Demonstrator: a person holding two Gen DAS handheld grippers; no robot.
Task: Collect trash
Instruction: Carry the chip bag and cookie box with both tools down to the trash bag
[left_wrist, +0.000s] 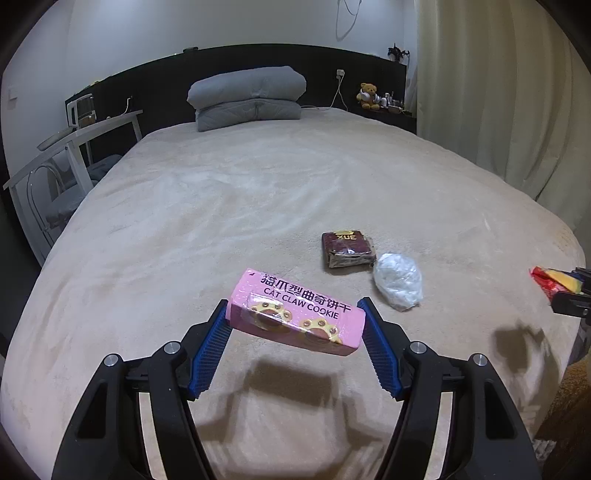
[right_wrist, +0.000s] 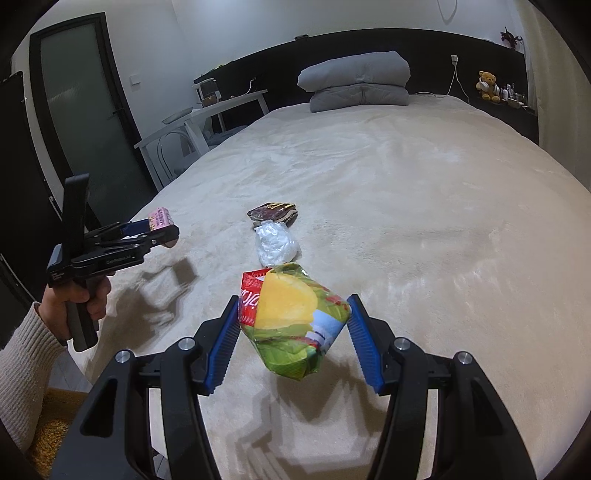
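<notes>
Your cookie box (left_wrist: 295, 314) lifted over the bed (left_wrist: 258, 192), wrapper (left_wrist: 348, 252) beyond it, plastic bag (left_wrist: 398, 280) just right of the wrapper, folded quilt (left_wrist: 247, 96) at the far end

Beige bed (left_wrist: 258, 192) with brown packet (left_wrist: 347, 253), crumpled plastic (left_wrist: 398, 280), grey pillows (left_wrist: 247, 98).

Black tongs (left_wrist: 295, 314), blue ribbed pads (left_wrist: 210, 354), silver screws; beige knit sleeve (right_wrist: 26, 354).

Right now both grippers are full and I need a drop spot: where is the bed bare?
Bare: the wide blanket between the grey pillows and the dark packet, plus its whole right side. Crowded: the near middle, where the dark packet and the clear plastic wad lie together.
</notes>
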